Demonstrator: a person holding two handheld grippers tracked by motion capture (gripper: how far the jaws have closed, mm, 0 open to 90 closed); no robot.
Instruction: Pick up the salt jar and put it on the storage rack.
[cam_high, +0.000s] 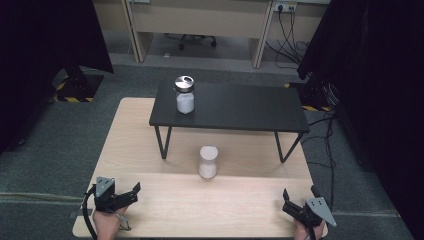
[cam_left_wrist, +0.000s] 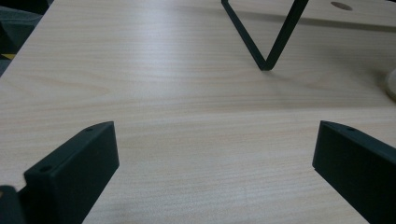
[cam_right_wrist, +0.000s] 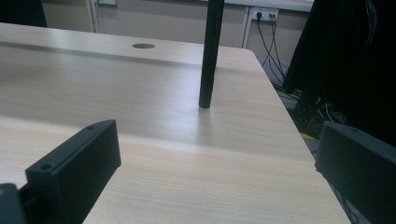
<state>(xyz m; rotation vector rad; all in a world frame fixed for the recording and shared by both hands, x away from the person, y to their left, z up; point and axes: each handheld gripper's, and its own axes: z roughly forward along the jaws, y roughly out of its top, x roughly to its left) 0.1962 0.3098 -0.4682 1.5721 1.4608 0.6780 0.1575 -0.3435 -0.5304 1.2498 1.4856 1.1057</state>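
Observation:
A glass jar (cam_high: 184, 95) with a silver lid, filled with something white, stands at the left end of a low black shelf (cam_high: 240, 107). A second white jar (cam_high: 208, 161), with no silver lid, stands on the wooden table (cam_high: 165, 210) in front of the shelf; a sliver of its base (cam_left_wrist: 391, 84) shows in the left gripper view. My left gripper (cam_high: 131, 194) (cam_left_wrist: 217, 135) rests open near the table's front left corner, nothing between its jaws. At the front right corner my right gripper (cam_high: 300, 193) (cam_right_wrist: 219, 135) is open too, holding nothing.
The shelf stands on thin black V-shaped legs (cam_left_wrist: 266, 46) (cam_right_wrist: 210, 56). A cable hole (cam_right_wrist: 143, 45) lies in the table top behind them. Dark curtains (cam_high: 380, 75) hang at both sides, with cables on the floor (cam_high: 325, 130) to the right.

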